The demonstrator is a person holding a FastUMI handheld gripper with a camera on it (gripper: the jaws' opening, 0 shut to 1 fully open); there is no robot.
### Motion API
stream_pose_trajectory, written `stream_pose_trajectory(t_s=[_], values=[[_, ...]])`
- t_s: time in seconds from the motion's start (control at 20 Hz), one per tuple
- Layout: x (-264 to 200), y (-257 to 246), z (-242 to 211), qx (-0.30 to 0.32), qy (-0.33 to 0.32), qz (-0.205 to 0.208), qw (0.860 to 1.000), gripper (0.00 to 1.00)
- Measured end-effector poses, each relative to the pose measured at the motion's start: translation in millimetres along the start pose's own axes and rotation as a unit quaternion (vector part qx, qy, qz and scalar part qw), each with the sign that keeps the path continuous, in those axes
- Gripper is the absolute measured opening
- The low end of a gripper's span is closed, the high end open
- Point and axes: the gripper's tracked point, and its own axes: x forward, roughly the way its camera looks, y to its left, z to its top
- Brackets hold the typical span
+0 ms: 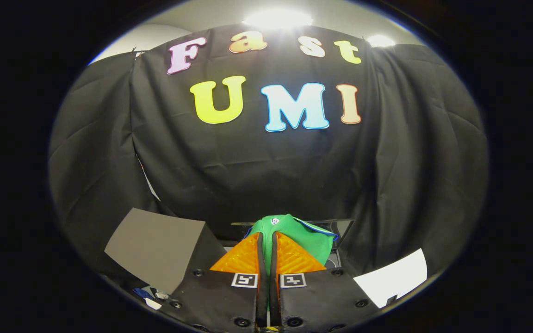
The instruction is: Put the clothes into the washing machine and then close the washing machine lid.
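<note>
A: Where's the clothing right now?

B: A green garment point(294, 233) with blue trim along one edge is pinched between the fingers of the gripper point(267, 240). A strip of the cloth runs down the narrow slot between them, and the rest bunches up over and past the tips, spilling mostly to the right side.

A: So the gripper is closed?

B: Yes, the two fingers are drawn almost together, and both press on the green fabric. There's a small white mark near the top of the bundle; I can't make out what it is.

A: And the washing machine?

B: Just beyond the garment there's a dark flat panel point(340, 226) with a thin edge, standing behind and a bit to the right of the cloth. It may be the machine's lid, but I can't tell for sure. The garment is held up in front of it.

A: Anything else around?

B: A grey box-like face point(158, 247) sits left of the fingers, and a white surface point(393, 277) lies to the lower right. Black cloth point(257, 171) hangs behind everything, with bright ceiling lights point(278, 18) above it.
</note>
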Motion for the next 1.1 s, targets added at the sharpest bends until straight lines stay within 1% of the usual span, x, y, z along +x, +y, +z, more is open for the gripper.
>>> stream_pose_trajectory(t_s=[0.35,0.7,1.1], values=[[33,-28,-38,-0.005,0.023,-0.015,1.000,0.04],[74,-45,-99,-0.009,0.070,-0.019,0.997,0.04],[123,-56,-169,-0.010,0.124,-0.015,0.992,0.04]])
